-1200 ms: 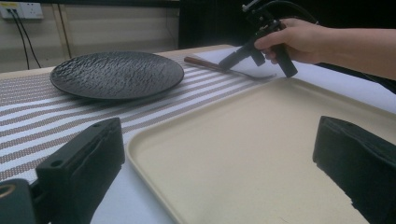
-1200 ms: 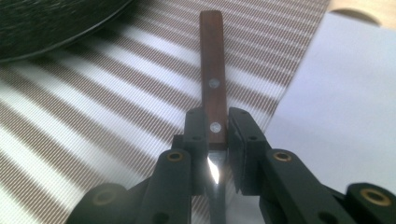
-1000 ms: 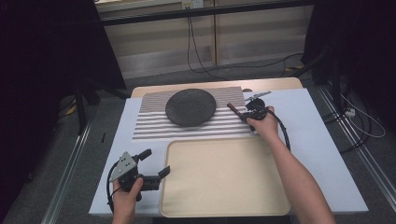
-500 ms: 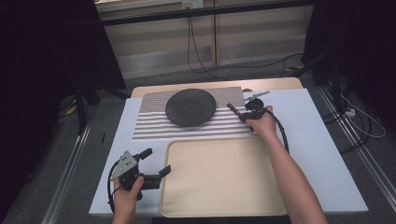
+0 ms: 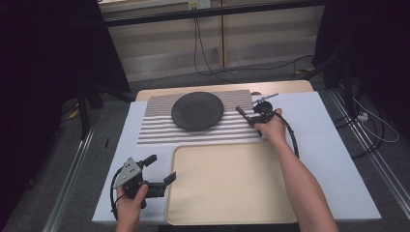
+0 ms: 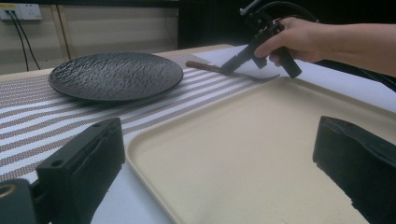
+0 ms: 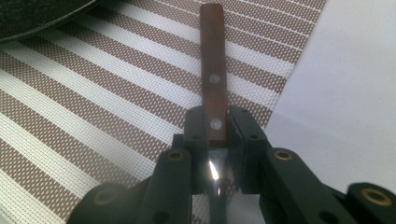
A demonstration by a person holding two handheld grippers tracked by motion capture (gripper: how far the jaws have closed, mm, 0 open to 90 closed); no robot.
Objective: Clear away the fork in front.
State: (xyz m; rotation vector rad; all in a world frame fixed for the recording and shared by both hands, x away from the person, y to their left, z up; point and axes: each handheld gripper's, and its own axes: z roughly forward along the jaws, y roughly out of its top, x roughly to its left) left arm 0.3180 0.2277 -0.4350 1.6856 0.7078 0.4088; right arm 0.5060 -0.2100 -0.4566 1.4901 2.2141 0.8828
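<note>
- From the high view, a worktop (image 5: 333,159) under a white sheet carries a striped placemat (image 5: 159,126) with a dark round plate (image 5: 197,111) on it and a beige tray (image 5: 227,186) nearer the person.
- At that view's lower left, the left tongs (image 5: 161,170) sit spread at the tray's near left corner, held by the left hand (image 5: 129,203).
- At the mat's right edge, the right tongs (image 5: 249,119) meet a wooden-handled knife (image 5: 241,112), the right hand (image 5: 271,128) behind them.
- Along the left gripper view, both black jaws stand wide apart over the tray (image 6: 261,154); beyond it lie the plate (image 6: 116,74) and the knife (image 6: 205,67), with the other tongs (image 6: 229,69) on it.
- Along the right gripper view, the right tongs (image 7: 215,135) pinch the knife (image 7: 213,70) where its handle meets the blade; the handle points away over the striped mat (image 7: 93,107), at its border with the white sheet (image 7: 345,84).
</note>
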